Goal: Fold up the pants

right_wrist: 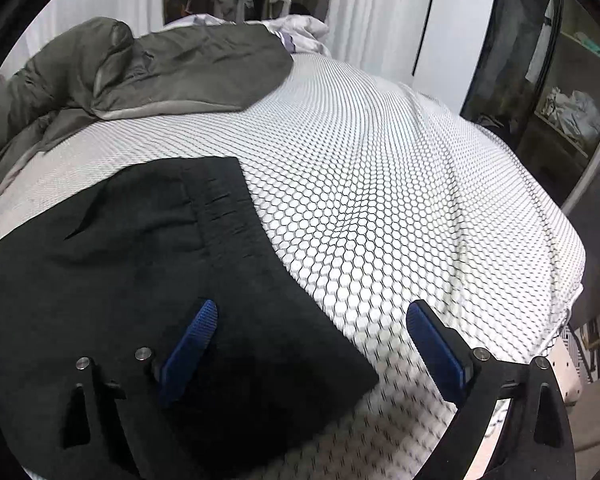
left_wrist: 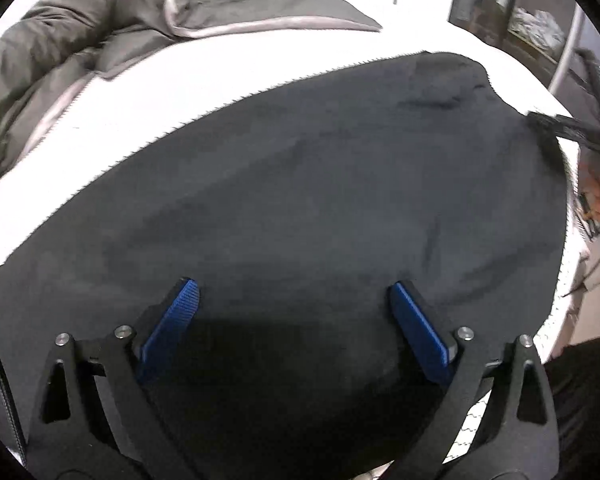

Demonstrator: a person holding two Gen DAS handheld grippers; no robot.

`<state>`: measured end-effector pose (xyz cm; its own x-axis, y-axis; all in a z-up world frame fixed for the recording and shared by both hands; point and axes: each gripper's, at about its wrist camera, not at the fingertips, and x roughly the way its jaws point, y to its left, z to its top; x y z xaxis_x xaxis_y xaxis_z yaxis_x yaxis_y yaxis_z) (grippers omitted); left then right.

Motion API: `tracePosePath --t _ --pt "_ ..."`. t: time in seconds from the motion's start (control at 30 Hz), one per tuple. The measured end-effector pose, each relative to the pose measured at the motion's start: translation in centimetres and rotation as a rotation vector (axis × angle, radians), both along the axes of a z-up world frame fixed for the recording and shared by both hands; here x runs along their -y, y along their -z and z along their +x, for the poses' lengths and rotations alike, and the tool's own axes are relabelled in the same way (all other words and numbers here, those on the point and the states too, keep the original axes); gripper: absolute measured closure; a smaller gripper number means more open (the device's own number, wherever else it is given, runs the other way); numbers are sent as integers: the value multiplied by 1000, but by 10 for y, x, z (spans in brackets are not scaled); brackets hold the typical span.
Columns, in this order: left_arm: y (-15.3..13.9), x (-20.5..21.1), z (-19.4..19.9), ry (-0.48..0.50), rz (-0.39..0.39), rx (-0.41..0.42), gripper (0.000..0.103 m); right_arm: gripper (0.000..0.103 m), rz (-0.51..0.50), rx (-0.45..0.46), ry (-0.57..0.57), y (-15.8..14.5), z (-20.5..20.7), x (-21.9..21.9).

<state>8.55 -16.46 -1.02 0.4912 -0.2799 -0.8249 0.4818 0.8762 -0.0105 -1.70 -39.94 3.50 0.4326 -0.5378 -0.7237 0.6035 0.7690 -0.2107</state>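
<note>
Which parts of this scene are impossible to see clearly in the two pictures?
- Left wrist view: the pants run behind the left hand-held gripper and off the bottom edge.
- Left wrist view: the right hand-held gripper is motion-blurred at the edge.
- Right wrist view: the shelf contents are dim and small.

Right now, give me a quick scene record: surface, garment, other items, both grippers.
surface: bed with white honeycomb-pattern cover
garment: black pants, lying flat on the cover, one straight edge and corner showing in the right wrist view
other items: grey-green quilt, bunched at the far side, apart from the pants
left gripper: open, above the pants, nothing between the pads
right gripper: open, over the pants' edge, nothing held
</note>
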Motion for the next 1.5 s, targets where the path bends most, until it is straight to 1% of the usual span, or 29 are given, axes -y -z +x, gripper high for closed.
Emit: tracePosePath --t 0.07,0.13,0.2,0.23,0.27,0.3,0.33,0.37,0.43,0.5,0.53,0.57,0.63,0.67,0.7,0.73,0.8,0.87,0.93,1.0,1.03,1.1,1.13,1.2,1.27,1.3,1.37,1.43,1.5 --pt "-7 1 -2 5 -13 26 13 6 -34 -3 -110 -8 1 -21" --pt "-14 10 -11 37 -60 46 13 6 -28 -4 -240 -9 12 -47" --pt "-13 25 -14 83 -92 32 17 13 22 0 -363 -3 18 -68" --pt "-12 33 -15 100 -94 24 20 21 55 -12 -417 4 25 -77" --pt "-7 47 -15 122 -91 3 25 27 83 -45 -469 13 32 -89" --pt "-2 56 -17 136 -88 -12 33 30 87 -84 -514 22 38 -102" --pt "2 63 -17 147 -79 -17 35 35 77 -122 -551 31 43 -112" --pt "5 70 -18 155 -59 -11 37 36 63 -157 -572 41 46 -123" --pt "7 74 -21 174 -28 5 37 37 40 -200 -592 49 49 -117" --pt "5 64 -22 178 -30 6 38 38 33 -200 -544 42 40 -96" --pt "4 60 -21 175 -28 9 38 43 14 -190 -481 35 30 -75" --pt "6 55 -21 166 -21 13 37 43 -6 -184 -413 30 21 -61" --pt "7 33 -15 131 -24 6 31 43 -39 -173 -235 27 6 -18" --pt "6 21 -13 116 -46 -8 26 43 -5 -145 -148 27 -4 9" --pt "6 8 -10 103 -72 -23 25 43 23 -127 -107 28 -10 23" --pt "5 -2 -10 92 -70 -22 25 43 62 -106 -110 28 -13 30" --pt "4 -14 -9 36 3 17 25 43 64 -99 -125 27 -16 33" --pt "2 -25 -7 6 -4 12 26 43 16 -121 -131 23 -11 28" --pt "-2 -30 -7 -16 -16 17 33 42 -19 -118 -125 12 -18 7" --pt "-9 -28 -15 -15 -1 48 35 42 -74 -78 -116 -3 -21 -4" --pt "-13 -26 -21 -7 -7 56 35 42 -96 -36 -117 -14 -21 -13" --pt "-19 -13 -34 57 -48 56 35 42 -82 7 -182 -26 -26 -38" --pt "-20 -6 -39 82 -54 55 35 42 -67 20 -256 -27 -20 -54" --pt "-18 15 -50 153 -53 49 35 42 -33 9 -363 -21 -9 -74" --pt "-13 32 -59 213 -44 44 35 42 -18 -26 -479 -8 8 -108" --pt "-10 38 -61 228 -34 44 35 42 -13 -46 -533 0 19 -126" --pt "-3 47 -60 232 -16 41 34 42 8 -84 -637 16 22 -160" --pt "-1 42 -54 224 -47 11 34 42 49 -106 -689 27 24 -179" --pt "-1 38 -50 215 -50 -1 32 42 54 -146 -741 43 34 -194"
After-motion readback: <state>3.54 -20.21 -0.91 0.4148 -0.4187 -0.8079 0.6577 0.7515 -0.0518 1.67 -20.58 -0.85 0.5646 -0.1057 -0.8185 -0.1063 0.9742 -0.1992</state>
